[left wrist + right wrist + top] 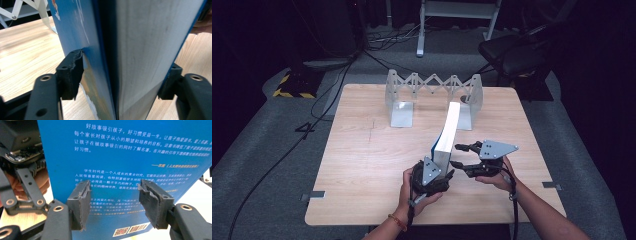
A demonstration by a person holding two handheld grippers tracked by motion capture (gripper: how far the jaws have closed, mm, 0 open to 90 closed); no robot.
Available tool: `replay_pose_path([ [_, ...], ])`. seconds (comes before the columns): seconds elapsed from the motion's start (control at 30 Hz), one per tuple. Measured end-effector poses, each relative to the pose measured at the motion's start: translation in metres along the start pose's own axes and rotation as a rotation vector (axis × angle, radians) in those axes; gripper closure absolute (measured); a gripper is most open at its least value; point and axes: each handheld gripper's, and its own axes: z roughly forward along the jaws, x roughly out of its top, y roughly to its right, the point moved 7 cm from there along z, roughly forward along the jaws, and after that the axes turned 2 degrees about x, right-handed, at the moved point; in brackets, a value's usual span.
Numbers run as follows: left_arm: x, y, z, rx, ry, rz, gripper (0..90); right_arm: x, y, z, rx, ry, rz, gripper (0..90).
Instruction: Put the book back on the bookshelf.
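Book (pixel 447 135) stands upright on its edge near the middle of the wooden surface (pixel 362 165), in front of the folding metal rack (pixel 432 95); left gripper (pixel 438 176) has its fingers (pixel 71 72) clamped across the near end, seemingly to steady it; right gripper (pixel 460 155) waits beside the back cover, fingers (pixel 81 203) apart, touching nothing.
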Motion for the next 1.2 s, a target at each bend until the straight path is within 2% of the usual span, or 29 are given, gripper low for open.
replay_pose_path([
  [0.17, -0.001, -0.005, -0.004, -0.015, -0.009, 0.003, 44.5, -0.005, 0.004, 0.0, -0.001, -0.012, 0.012, 40.4],
  [0.27, -0.003, -0.012, -0.008, -0.018, -0.015, -0.003, 50.5, -0.013, 0.01, -0.003, -0.006, -0.03, 0.027, 38.9],
  [0.33, -0.004, -0.015, -0.01, -0.017, -0.018, -0.004, 51.6, -0.016, 0.012, -0.004, -0.007, -0.037, 0.031, 38.4],
  [0.4, -0.004, -0.018, -0.011, -0.013, -0.022, 0.004, 54.1, -0.028, 0.021, -0.008, -0.021, -0.073, 0.046, 37.2],
  [0.47, -0.004, -0.021, -0.012, -0.022, -0.027, -0.004, 56.0, -0.032, 0.024, -0.01, -0.027, -0.084, 0.053, 36.7],
  [0.5, -0.004, -0.023, -0.013, -0.023, -0.032, -0.001, 56.0, -0.046, 0.033, -0.015, -0.054, -0.137, 0.064, 35.7],
  [0.6, -0.004, -0.027, -0.014, -0.042, -0.037, -0.002, 57.2, -0.065, 0.047, -0.026, -0.087, -0.191, 0.095, 35.5],
  [0.7, -0.005, -0.03, -0.015, -0.088, -0.044, -0.011, 58.1, -0.089, 0.055, -0.041, -0.084, -0.265, 0.142, 36.9],
  [0.8, -0.005, -0.031, -0.016, -0.152, -0.047, -0.021, 59.1, -0.115, 0.063, -0.061, -0.123, -0.345, 0.158, 35.6],
  [0.93, -0.005, -0.029, -0.016, -0.207, -0.05, -0.006, 59.6, -0.139, 0.073, -0.08, -0.175, -0.366, 0.215, 35.4],
  [1.03, -0.004, -0.026, -0.017, -0.227, -0.054, 0.017, 59.5, -0.146, 0.083, -0.088, -0.209, -0.356, 0.25, 35.5],
  [1.1, -0.005, -0.022, -0.018, -0.254, -0.057, 0.02, 59.5, -0.147, 0.084, -0.088, -0.211, -0.359, 0.251, 35.5],
  [1.2, -0.005, -0.014, -0.02, -0.318, -0.059, 0.031, 59.4, -0.149, 0.084, -0.086, -0.205, -0.367, 0.253, 35.2],
])
